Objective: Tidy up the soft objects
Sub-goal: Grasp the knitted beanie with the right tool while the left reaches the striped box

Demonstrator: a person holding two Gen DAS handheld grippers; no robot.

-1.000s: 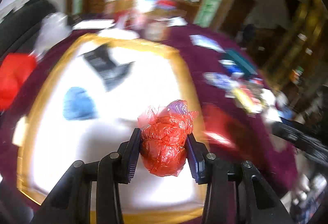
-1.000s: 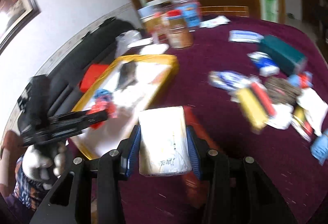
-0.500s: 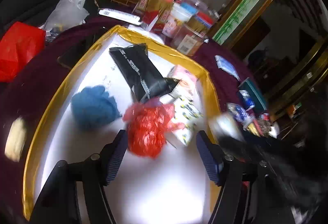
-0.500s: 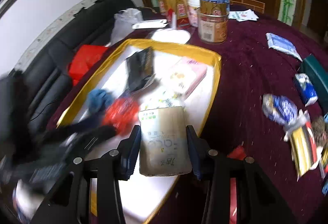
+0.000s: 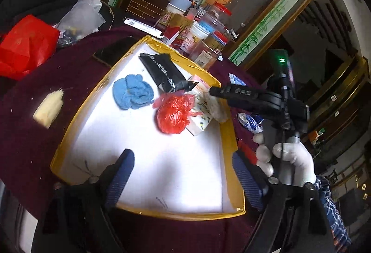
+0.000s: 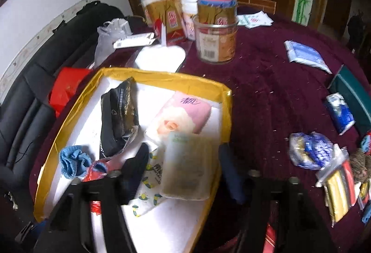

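Presently in the yellow-rimmed tray (image 5: pixel 69 130), white-floored, on a dark red plush tablecloth (image 6: pixel 266 95):

- Red plastic bag (image 5: pixel 172 115): crinkled film balled up, very light, squashes and springs back; slippery skin, best pinched across its bulk. Lies free beside a blue cloth (image 5: pixel 132 92), well ahead of the left gripper (image 5: pixel 183 174), whose jaws are opening wide with nothing between them.
- Beige tissue pack (image 6: pixel 186 166): soft rectangular pack in a filmy wrapper, light, gives under pressure; take it across the short sides. Sits at the tray's right edge on a lemon-print pack (image 6: pixel 148 185), between the fingers of the right gripper (image 6: pixel 180 172); the jaws are opening and no pad appears to press on it.
- Black foil pouch (image 6: pixel 118 121): stiff-creased, glossy.
- Pink tissue pack (image 6: pixel 183 116): smooth, pillowy.

Loose packets (image 6: pixel 308 153) on the tablecloth likely await sorting.
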